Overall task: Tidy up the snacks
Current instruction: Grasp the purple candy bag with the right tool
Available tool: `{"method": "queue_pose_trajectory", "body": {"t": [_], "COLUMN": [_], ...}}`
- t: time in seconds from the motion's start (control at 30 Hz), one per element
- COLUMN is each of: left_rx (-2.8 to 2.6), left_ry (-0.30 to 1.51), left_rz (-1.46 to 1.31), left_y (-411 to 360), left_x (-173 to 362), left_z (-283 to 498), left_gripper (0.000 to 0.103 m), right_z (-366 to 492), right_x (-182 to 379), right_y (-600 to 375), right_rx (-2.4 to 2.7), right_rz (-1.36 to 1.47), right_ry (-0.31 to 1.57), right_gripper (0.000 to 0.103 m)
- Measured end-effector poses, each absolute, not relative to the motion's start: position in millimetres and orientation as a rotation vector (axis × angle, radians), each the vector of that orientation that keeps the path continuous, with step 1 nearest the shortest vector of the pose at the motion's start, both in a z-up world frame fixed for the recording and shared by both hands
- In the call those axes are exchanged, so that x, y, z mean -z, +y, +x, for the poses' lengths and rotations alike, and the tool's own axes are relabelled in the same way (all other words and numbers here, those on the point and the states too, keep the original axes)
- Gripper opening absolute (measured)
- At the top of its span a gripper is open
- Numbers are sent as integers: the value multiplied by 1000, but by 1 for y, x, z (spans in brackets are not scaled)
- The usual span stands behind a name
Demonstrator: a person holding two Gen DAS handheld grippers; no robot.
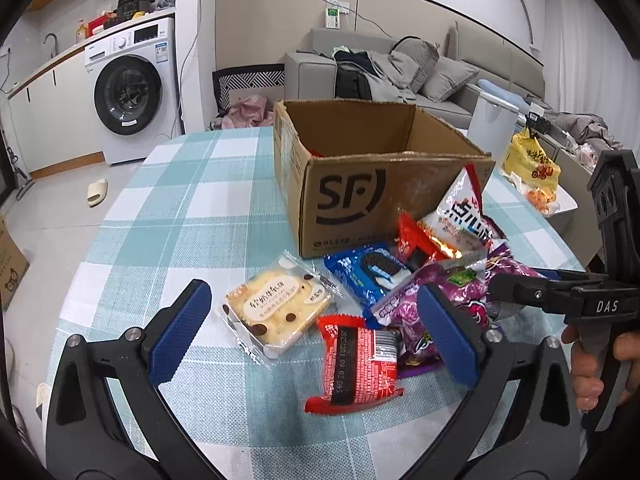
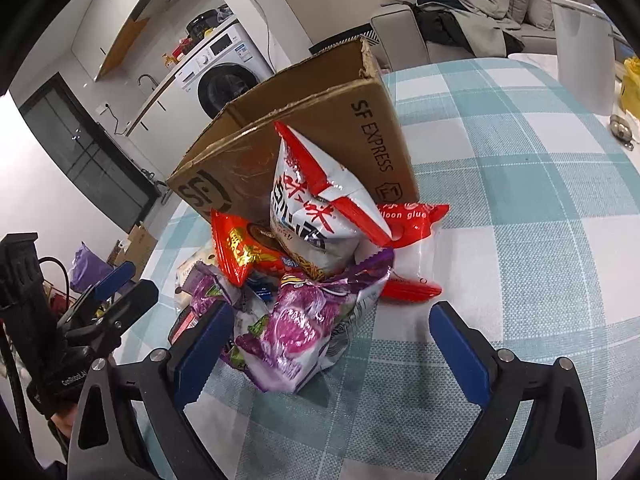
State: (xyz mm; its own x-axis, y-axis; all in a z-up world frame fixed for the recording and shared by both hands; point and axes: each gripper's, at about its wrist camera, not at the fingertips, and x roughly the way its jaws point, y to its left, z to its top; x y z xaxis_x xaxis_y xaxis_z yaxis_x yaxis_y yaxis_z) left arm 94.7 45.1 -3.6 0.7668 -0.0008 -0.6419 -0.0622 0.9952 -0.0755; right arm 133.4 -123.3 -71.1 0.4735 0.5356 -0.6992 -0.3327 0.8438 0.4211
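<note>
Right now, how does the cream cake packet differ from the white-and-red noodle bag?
The cream cake packet lies flat on the tablecloth, apart from the pile; the white-and-red noodle bag stands tilted against the cardboard box, on top of the pile. The cake packet is clear, showing its contents; the noodle bag is opaque and printed. Both are sealed and outside the box.

Matt corrugated cardboard box (image 1: 384, 184), glossy crinkled plastic purple snack bag (image 2: 296, 332), woven cloth checked tablecloth (image 1: 192, 200).
</note>
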Motion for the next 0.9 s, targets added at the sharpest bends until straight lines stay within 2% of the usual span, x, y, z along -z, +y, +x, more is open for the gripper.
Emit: {"method": "queue_pose_trajectory", "body": {"t": [0.27,0.4,0.67,0.73,0.9], "left_rx": [-20,-14,0,8,30], "left_ry": [721,740,752,753,768], "left_rz": [-108,-121,-141,-134,-118], "left_y": [48,52,57,56,54], "left_x": [15,21,26,25,25], "left_z": [101,104,107,106,106], "left_gripper": [102,102,102,102,102], "right_z": [139,139,134,130,132], "right_x": [79,83,84,82,82], "right_y": [-123,-121,-116,-115,-120], "right_rx": [-568,-594,-629,-615,-599], "right_rz": [260,269,281,269,292], "right_ry": [952,973,966,960,940], "right_gripper": [93,79,63,51,44]}}
